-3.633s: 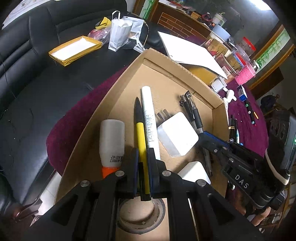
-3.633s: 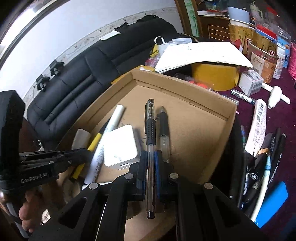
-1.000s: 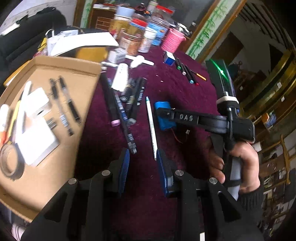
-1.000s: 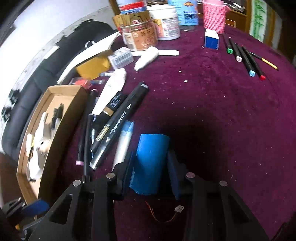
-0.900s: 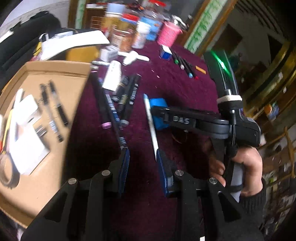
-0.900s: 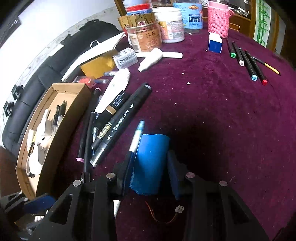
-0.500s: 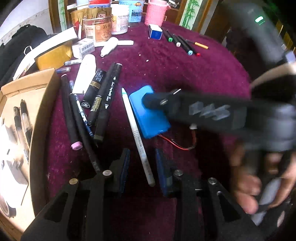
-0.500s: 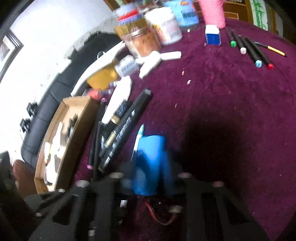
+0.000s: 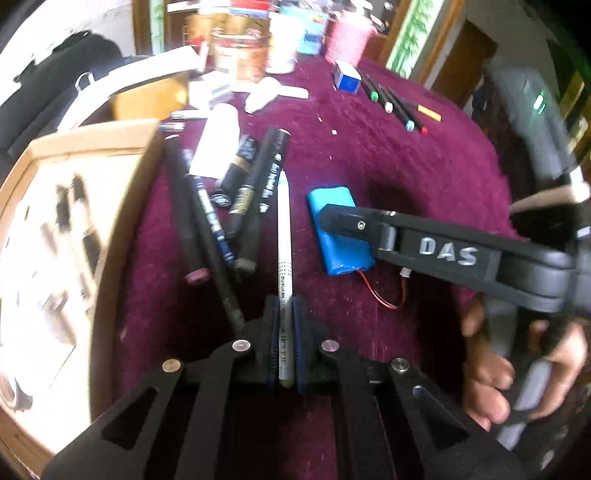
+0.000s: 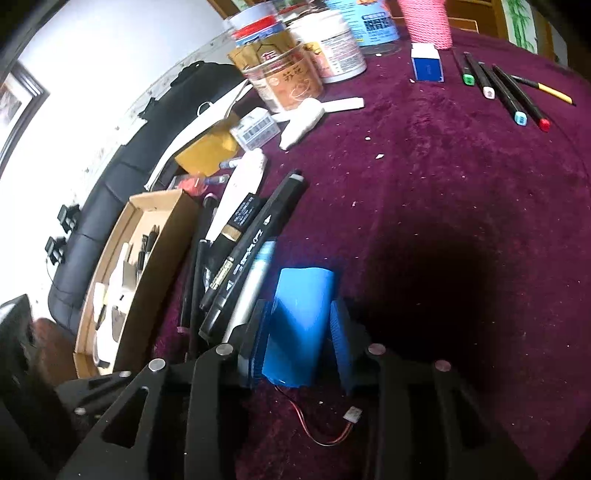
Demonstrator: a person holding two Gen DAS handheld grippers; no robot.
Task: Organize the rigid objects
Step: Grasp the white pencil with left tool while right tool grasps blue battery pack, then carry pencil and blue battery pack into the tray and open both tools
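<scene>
On the maroon tablecloth, my left gripper (image 9: 283, 321) is shut on a white pen (image 9: 284, 236) that lies along its fingers. A blue battery pack (image 9: 338, 229) with red wires lies right of the pen. My right gripper (image 10: 299, 332) straddles the blue battery pack (image 10: 301, 321); its jaws stand around the pack, the left pad close, the right pad with a small gap. A cardboard tray (image 9: 48, 229) with pens and white adapters is at the left, also in the right wrist view (image 10: 147, 258).
Several black markers (image 9: 258, 199) and a white tube (image 9: 218, 147) lie between tray and pen. Coloured markers (image 10: 509, 92), a blue-white box (image 10: 428, 66), jars (image 10: 284, 81) and a pink cup (image 10: 428, 22) stand at the back. A black sofa (image 10: 122, 173) is behind the table.
My left gripper closed on the white pen. My right gripper stayed around the blue battery pack. Before that, both left the tray, where they had laid pens.
</scene>
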